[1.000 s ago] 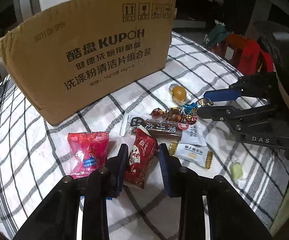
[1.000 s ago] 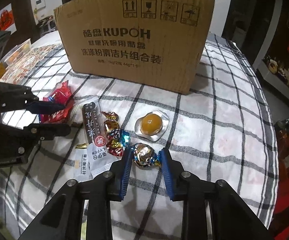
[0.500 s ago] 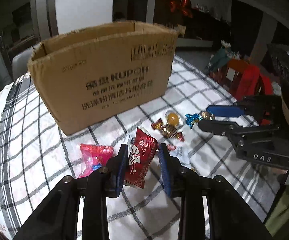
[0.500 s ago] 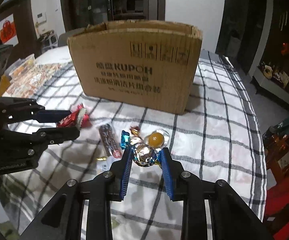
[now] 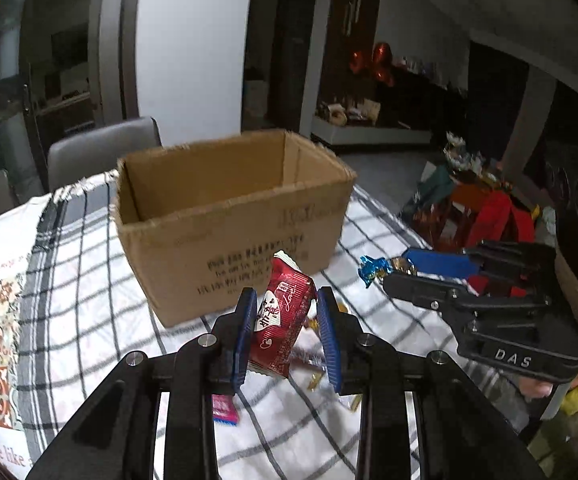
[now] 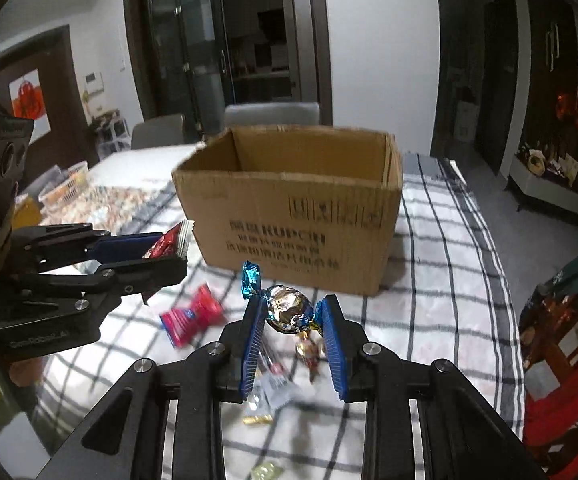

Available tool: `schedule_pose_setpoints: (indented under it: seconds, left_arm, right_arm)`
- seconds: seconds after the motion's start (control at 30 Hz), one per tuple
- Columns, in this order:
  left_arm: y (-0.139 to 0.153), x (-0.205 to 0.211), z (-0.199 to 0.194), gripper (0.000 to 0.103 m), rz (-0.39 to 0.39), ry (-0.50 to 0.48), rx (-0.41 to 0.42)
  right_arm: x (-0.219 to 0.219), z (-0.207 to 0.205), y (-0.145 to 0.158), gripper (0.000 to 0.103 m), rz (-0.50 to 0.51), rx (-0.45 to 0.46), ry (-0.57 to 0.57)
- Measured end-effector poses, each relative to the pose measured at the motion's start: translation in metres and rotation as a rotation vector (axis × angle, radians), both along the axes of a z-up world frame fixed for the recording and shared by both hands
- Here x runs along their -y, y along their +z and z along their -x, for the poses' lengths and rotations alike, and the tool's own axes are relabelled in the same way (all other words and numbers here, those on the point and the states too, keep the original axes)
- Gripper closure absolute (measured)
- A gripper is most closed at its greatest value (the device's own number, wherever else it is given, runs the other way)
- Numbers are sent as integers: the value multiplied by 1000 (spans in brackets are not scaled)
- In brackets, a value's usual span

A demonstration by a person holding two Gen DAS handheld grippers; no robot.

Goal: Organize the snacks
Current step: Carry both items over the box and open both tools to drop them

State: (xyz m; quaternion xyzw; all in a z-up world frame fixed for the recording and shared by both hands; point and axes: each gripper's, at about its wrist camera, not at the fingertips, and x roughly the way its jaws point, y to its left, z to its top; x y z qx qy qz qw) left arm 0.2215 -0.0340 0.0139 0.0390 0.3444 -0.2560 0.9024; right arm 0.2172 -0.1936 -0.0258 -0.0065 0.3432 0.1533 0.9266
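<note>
An open cardboard box point(image 5: 229, 216) point(image 6: 297, 216) stands on the checked tablecloth point(image 5: 89, 280). My left gripper point(image 5: 287, 312) is shut on a dark red snack packet point(image 5: 283, 320), held in the air in front of the box; from the right wrist view the same gripper point(image 6: 165, 256) and packet point(image 6: 169, 242) show at the left. My right gripper point(image 6: 291, 314) is shut on a foil-wrapped candy with blue twisted ends point(image 6: 287, 308), also lifted before the box. In the left wrist view the right gripper point(image 5: 393, 270) holds that candy point(image 5: 377, 266) at the right.
Several snacks lie on the cloth below the grippers: a red packet point(image 6: 193, 316), a gold-wrapped candy point(image 6: 307, 350), small white sachets point(image 6: 273, 388). Grey chairs point(image 5: 101, 152) stand behind the table. A red chair point(image 6: 561, 420) is close at the right edge.
Both grippers have risen from the table with their snacks, so the box's open top and inside now show. The remaining snacks have dropped lower and look smaller in both views.
</note>
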Motion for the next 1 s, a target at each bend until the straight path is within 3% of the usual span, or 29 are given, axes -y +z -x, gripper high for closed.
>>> schedule_pose_setpoints:
  seconds: [0.53, 1.0]
  left_arm:
    - [61, -9, -41, 72, 37, 73, 120]
    - [82, -14, -101, 72, 46, 88, 88]
  right_arm:
    - [0, -43, 65, 72, -57, 116, -22]
    - [-6, -101, 87, 72, -29, 106, -23]
